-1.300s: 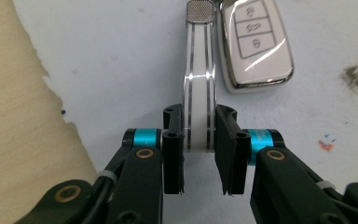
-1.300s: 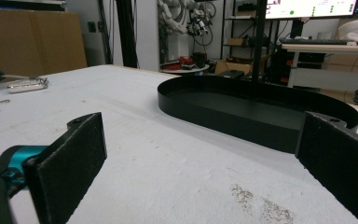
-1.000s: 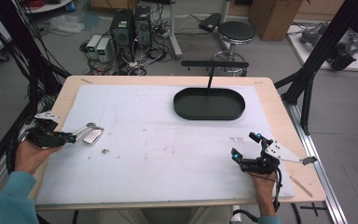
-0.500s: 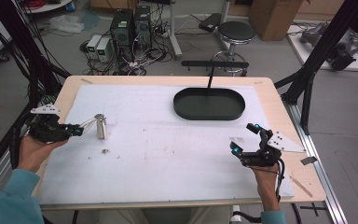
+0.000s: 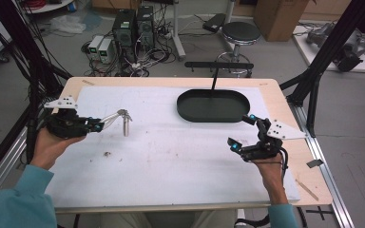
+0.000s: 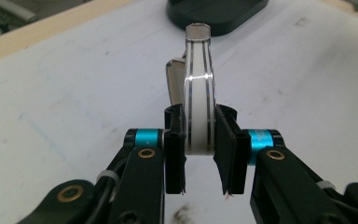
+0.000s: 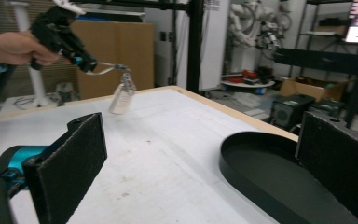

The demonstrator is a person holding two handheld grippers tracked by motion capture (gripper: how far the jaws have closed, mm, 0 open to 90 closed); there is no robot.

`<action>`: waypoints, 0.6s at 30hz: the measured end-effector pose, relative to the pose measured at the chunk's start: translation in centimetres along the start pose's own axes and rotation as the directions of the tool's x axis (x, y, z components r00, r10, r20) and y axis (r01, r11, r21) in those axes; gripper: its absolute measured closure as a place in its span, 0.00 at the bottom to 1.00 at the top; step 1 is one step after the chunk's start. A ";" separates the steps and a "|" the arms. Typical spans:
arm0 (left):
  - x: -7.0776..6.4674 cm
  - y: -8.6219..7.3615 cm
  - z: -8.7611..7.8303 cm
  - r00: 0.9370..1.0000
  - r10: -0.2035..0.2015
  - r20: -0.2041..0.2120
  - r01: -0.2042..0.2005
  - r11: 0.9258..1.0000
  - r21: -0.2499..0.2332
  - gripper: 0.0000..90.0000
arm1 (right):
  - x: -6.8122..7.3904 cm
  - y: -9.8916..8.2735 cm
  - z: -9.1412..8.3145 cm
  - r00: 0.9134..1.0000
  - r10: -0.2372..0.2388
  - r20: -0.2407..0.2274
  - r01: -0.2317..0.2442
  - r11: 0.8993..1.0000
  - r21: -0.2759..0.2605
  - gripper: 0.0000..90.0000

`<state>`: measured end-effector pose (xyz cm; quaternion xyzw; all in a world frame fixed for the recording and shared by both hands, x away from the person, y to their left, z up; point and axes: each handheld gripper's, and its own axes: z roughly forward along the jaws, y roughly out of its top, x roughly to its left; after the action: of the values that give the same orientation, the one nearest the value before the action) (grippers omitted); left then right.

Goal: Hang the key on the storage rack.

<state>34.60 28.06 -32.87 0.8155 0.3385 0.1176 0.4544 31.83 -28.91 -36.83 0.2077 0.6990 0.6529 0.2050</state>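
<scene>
Left hand-held gripper (image 5: 105,124) pinches a metal keyring strap (image 6: 198,88), tag dangling above worktop (image 5: 171,161); right hand-held gripper (image 5: 241,130) spread, empty; next, probably carry toward black tray (image 5: 213,114) at two o'clock.

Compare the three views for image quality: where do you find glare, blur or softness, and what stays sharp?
Left gripper view: a bright glare band crosses the metal strip held in the left gripper; the fingers are sharp, the black tray soft.
Right gripper view: near fingers slightly blurred, the hanging metal piece smeared.
High view: even light, soft overall, table shadows faint.
</scene>
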 end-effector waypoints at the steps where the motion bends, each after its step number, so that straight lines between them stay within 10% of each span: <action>1: -0.6 0.6 0.4 0.999 0.017 0.028 -0.017 1.000 -0.004 0.83 | 0.0 0.2 0.1 1.000 -0.003 -0.012 0.003 1.000 0.005 0.01; 8: -2.4 2.3 1.9 0.993 0.070 0.100 -0.068 0.997 -0.023 0.83 | 0.0 2.0 1.4 0.994 -0.013 -0.104 0.017 0.999 0.034 0.01; 18: -5.1 4.6 4.6 0.961 0.172 0.218 -0.168 0.985 -0.036 0.83 | 0.3 4.2 3.9 0.976 -0.055 -0.208 0.080 0.990 0.113 0.01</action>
<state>35.17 19.94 -31.06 0.8457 0.2138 0.0679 0.4842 33.91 -25.26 -32.89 0.1274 0.7611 0.6201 0.1412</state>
